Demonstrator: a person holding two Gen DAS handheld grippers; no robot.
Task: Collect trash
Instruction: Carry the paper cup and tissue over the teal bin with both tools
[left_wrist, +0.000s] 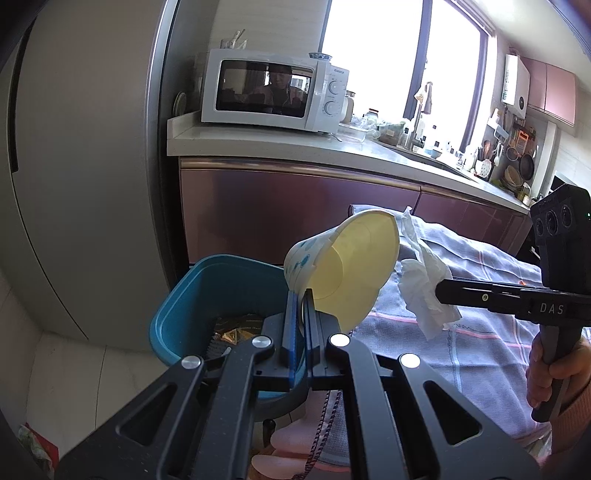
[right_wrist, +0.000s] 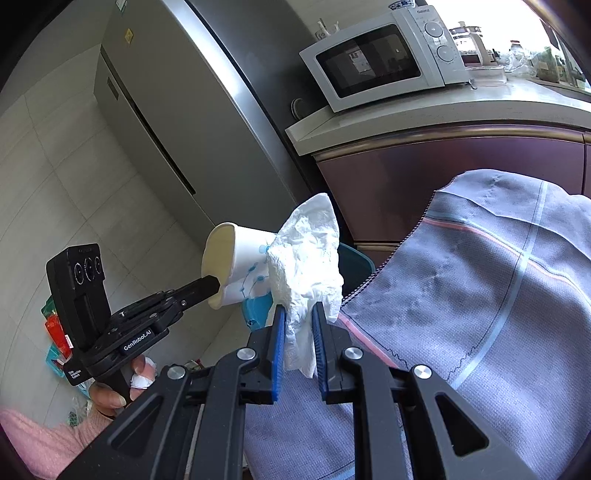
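Observation:
My left gripper (left_wrist: 301, 295) is shut on the rim of a white paper cup (left_wrist: 343, 269) with blue print, held tilted above the near edge of a blue trash bin (left_wrist: 192, 295). The cup also shows in the right wrist view (right_wrist: 236, 258), with the left gripper (right_wrist: 216, 286) clamped on its rim. My right gripper (right_wrist: 298, 312) is shut on a crumpled white tissue (right_wrist: 306, 258). In the left wrist view the tissue (left_wrist: 424, 291) hangs from the right gripper (left_wrist: 439, 291), just right of the cup. The bin holds a gold wrapper (left_wrist: 236, 328).
A table under a grey-blue checked cloth (right_wrist: 480, 295) lies right of the bin. A steel fridge (left_wrist: 92, 166) stands at left. A counter with maroon cabinets (left_wrist: 295, 206) and a white microwave (left_wrist: 269, 92) is behind. Packets lie on the tiled floor (right_wrist: 55, 332).

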